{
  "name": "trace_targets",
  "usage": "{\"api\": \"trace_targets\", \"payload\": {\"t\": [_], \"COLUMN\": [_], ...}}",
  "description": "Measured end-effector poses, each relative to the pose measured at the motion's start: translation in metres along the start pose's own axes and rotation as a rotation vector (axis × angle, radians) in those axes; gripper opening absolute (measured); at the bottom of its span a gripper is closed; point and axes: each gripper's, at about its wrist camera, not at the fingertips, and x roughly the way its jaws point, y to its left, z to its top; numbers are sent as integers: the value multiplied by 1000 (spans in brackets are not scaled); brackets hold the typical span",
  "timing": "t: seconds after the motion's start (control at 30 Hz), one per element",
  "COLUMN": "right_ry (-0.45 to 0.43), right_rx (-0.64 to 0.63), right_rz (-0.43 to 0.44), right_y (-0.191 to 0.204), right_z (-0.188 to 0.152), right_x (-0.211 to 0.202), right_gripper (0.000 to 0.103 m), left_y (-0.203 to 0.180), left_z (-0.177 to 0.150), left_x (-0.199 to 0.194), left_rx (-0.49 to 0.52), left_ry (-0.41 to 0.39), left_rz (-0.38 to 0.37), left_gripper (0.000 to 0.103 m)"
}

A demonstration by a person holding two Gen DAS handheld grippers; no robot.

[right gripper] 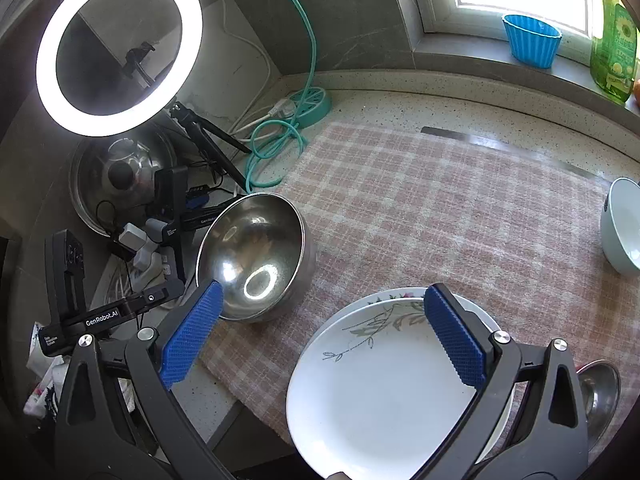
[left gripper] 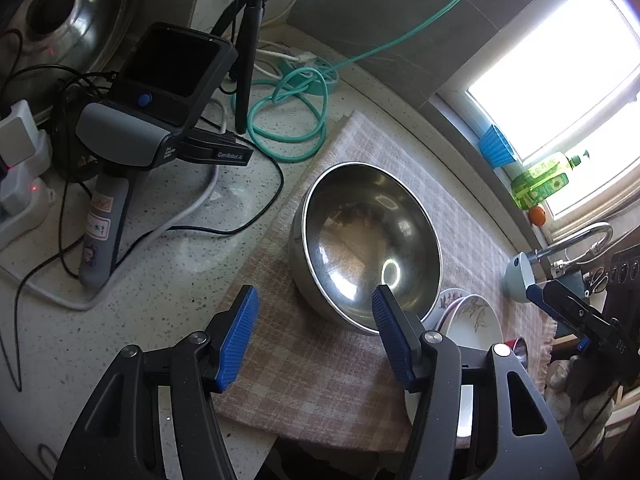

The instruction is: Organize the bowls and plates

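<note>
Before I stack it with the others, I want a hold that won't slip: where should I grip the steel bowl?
Grip the steel bowl by its thin rim, one finger inside and one outside; the rounded wall is likely too wide and slick to span. It sits upright and open-topped, so the open left gripper can come down on the near rim.

Both the left gripper (left gripper: 316, 336) and right gripper (right gripper: 324, 332) have black triangular-cutout arms, silver round screws behind the jaws, and ribbed blue pads (right gripper: 191, 334).
</note>
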Motion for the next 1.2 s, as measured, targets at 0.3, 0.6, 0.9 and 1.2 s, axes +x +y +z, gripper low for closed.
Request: {"api": "trace_targets", "payload": {"t": [0.3, 0.6, 0.9, 1.2], "right_ry": [80, 179, 227, 243], "right_rx": [24, 56, 60, 64], "right_rz": [29, 38, 33, 57], "right_y": [1, -2, 0, 4], "right_z": [15, 21, 21, 23], "right_x": [41, 83, 105, 113], "right_gripper": [84, 60, 34, 13], "left_y": [4, 9, 10, 9], "left_z": [12, 21, 21, 25], "left_x": [14, 32, 43, 44], "left_rx": [-19, -35, -37, -21], "left_ry": [13, 51, 84, 82], "left_rz": [-20, -37, -42, -33], "left_gripper": [58, 39, 23, 17]}}
